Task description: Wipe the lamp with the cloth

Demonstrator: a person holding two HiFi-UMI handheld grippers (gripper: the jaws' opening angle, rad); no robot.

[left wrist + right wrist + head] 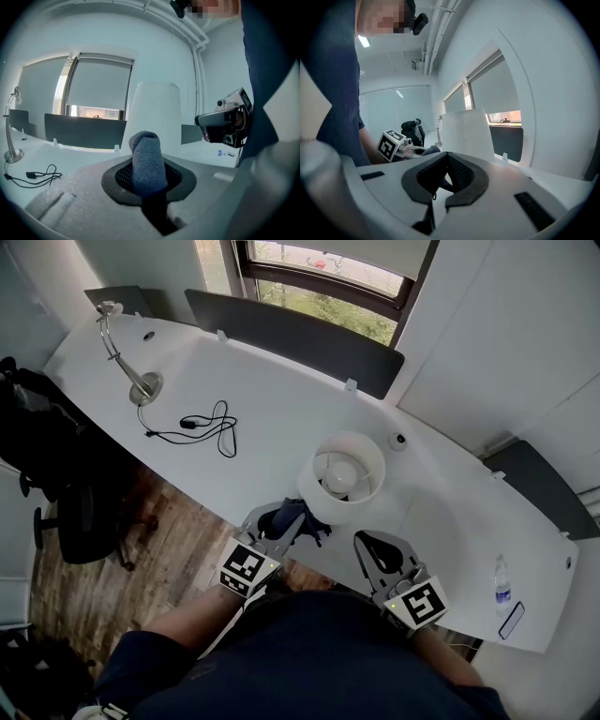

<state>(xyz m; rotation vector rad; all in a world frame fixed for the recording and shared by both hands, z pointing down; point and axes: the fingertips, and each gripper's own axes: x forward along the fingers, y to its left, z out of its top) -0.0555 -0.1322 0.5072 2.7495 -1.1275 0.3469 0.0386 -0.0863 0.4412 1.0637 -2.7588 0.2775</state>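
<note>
- Your left tool [277,532] pinches a rolled blue cloth [300,519] at the near edge of the tabletop [281,413].
- Your right tool [373,547] sits beside it, its jaws pressed together with nothing between them.
- The white-shaded lamp [342,474] stands upright just beyond both tools, with the cloth close to its near left side.
- Farther left lies a black cable [202,427].
- Beyond it stands a silver gooseneck lamp [122,357].
</note>
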